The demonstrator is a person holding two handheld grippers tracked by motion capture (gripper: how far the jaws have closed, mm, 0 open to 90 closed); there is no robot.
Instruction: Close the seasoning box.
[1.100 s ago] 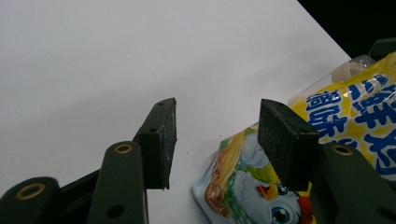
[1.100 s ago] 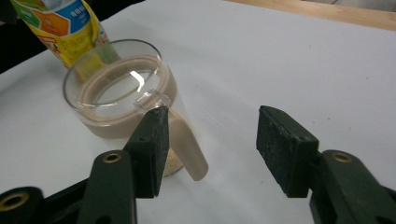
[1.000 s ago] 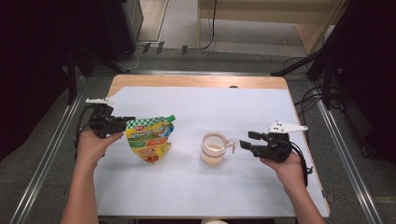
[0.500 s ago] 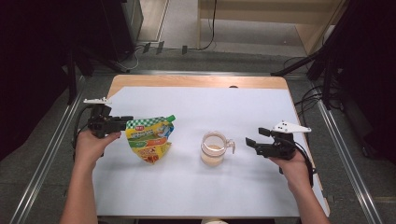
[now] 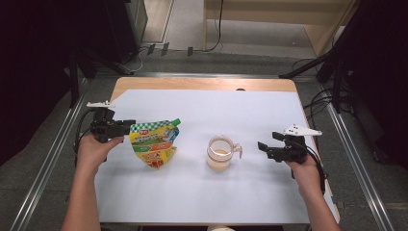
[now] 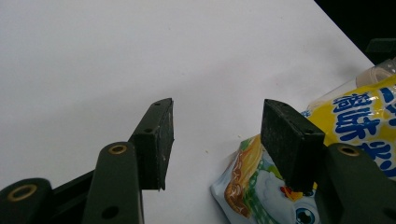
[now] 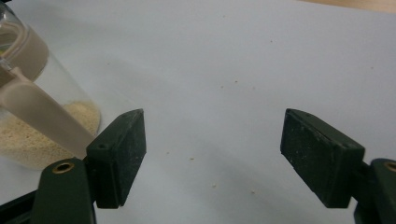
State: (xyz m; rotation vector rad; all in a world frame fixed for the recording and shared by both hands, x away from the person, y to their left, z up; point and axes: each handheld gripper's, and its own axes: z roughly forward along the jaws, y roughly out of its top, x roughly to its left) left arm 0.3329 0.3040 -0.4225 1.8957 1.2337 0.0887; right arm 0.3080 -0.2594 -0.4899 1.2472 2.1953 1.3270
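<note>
Glossy printed plastic pouch [image 5: 155,144]; clear plastic jar [image 5: 219,153].

We see a white sheet [image 5: 202,115] covering most of the wooden table [image 5: 192,83], whose bare edge runs along the top. Small crumbs [image 7: 191,158] dot the sheet. Cables [image 5: 144,50] lie on the grey floor [image 5: 43,163] at upper left

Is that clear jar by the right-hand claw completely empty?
No, the jar holds a layer of pale yellowish grains at its bottom, seen through its clear wall in the right gripper view.
</note>
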